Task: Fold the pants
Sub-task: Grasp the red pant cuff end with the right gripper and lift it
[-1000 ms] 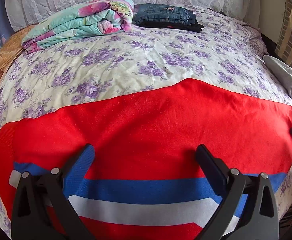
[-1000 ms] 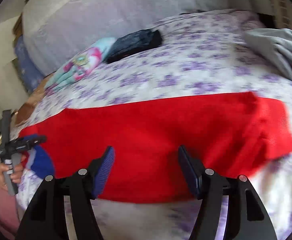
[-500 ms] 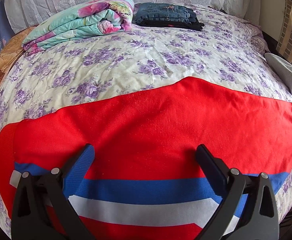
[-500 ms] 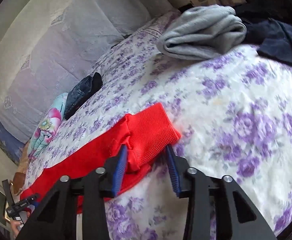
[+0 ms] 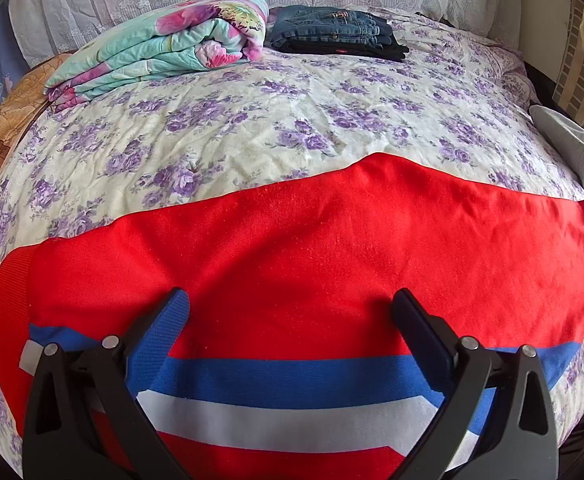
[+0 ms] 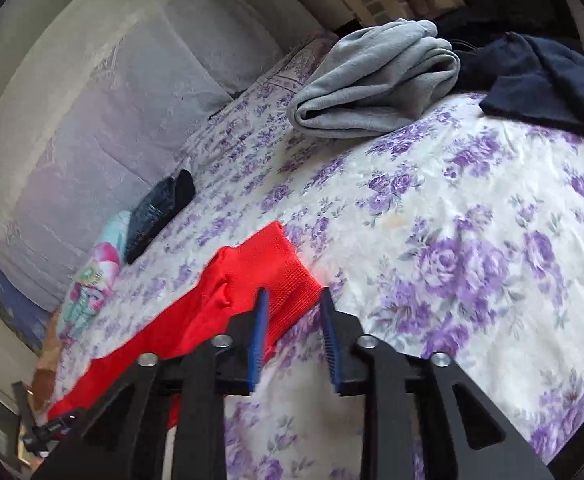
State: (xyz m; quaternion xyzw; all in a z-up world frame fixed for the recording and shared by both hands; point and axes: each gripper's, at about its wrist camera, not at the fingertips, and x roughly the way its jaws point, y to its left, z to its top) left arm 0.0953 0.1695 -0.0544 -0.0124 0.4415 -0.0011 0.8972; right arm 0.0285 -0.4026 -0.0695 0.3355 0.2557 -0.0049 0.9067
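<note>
Red pants [image 5: 312, 248] with blue and white stripes lie flat across the near part of the bed. My left gripper [image 5: 292, 304] is open and hovers over their middle, just above the blue stripe. In the right wrist view the pants [image 6: 219, 304] run off to the left. Their ribbed red cuff [image 6: 287, 284] sits between the narrowed jaws of my right gripper [image 6: 294, 300]. The jaws stand a little apart around the cuff's corner; a firm grip does not show.
The bed has a purple-flowered sheet [image 5: 292, 120]. A folded floral quilt [image 5: 163, 44] and folded jeans [image 5: 332, 32] lie at the far end. Folded grey clothes [image 6: 376, 84] and a dark navy garment [image 6: 540, 76] lie near the right edge.
My right gripper swung to the pants' cuff end and its jaws narrowed around the cuff. My left gripper stayed open over the pants' middle.
</note>
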